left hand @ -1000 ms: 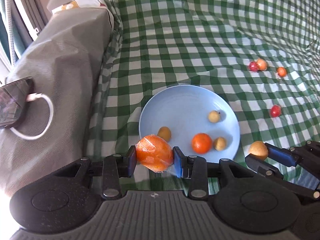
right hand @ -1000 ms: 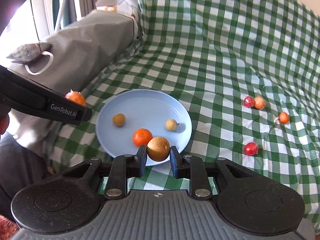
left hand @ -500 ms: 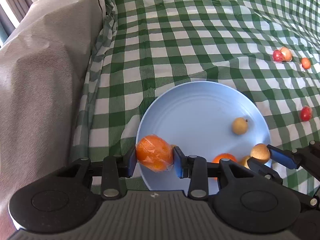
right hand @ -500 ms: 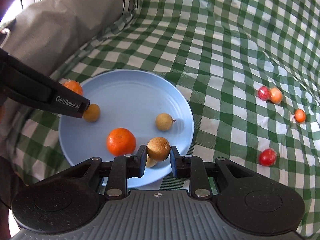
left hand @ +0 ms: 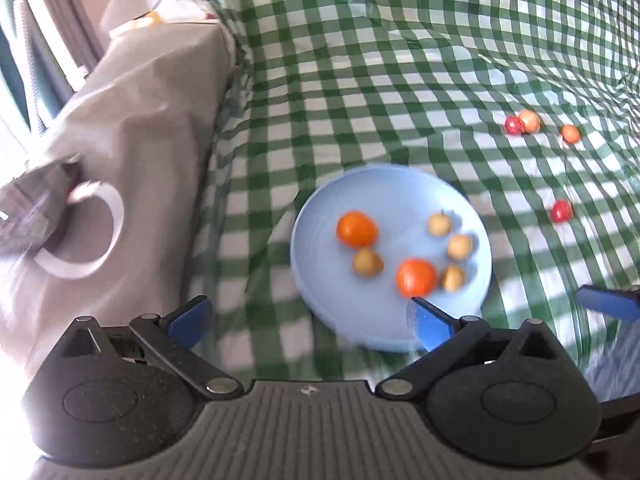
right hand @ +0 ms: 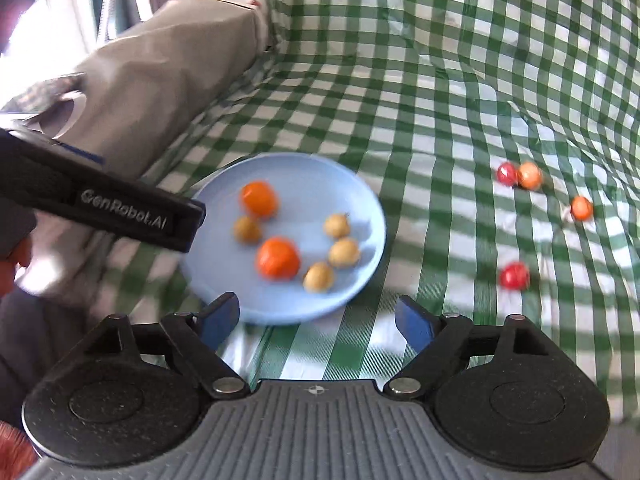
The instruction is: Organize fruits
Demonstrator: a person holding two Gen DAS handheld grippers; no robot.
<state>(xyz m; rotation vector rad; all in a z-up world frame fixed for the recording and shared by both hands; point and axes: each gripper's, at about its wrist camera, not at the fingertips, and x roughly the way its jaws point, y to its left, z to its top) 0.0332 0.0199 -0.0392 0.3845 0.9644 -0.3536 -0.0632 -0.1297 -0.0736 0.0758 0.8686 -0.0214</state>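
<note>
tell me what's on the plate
On the plate: two oranges and four small tan fruits. Nothing hides its contents, though motion blur softens them.

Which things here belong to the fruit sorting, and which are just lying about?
Job:
blue plate holding two oranges and four small tan fruits
four loose small fruits on the checked cloth

Lying about:
grey cover
phone with white cable

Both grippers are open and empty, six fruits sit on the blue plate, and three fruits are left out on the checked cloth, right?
Not three: the right wrist view shows four on the checked cloth: two red fruits and two orange ones. The rest stands.
</note>
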